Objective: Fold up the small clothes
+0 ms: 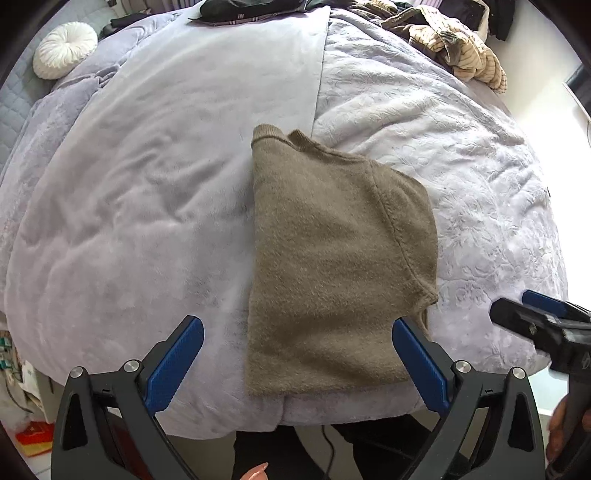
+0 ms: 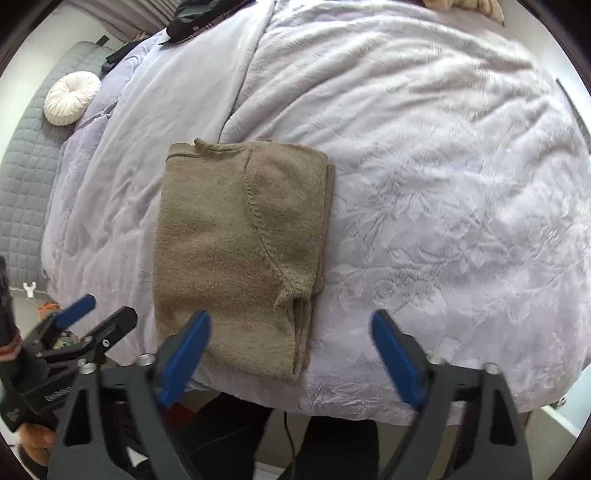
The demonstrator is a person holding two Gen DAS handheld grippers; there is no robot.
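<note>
A small olive-brown knit sweater (image 1: 332,258) lies folded into a rectangle on the lavender bed cover, near the bed's front edge; it also shows in the right wrist view (image 2: 236,251). My left gripper (image 1: 297,328) is open and empty, held above the sweater's near end. My right gripper (image 2: 291,321) is open and empty, above the sweater's near right corner. The right gripper shows at the right edge of the left wrist view (image 1: 543,314); the left gripper shows at the lower left of the right wrist view (image 2: 88,317).
The lavender bed cover (image 1: 147,221) fills both views. A round white cushion (image 1: 64,50) lies at the far left. A pile of striped and dark clothes (image 1: 450,40) sits at the far right. Dark garments (image 1: 240,11) lie at the far edge.
</note>
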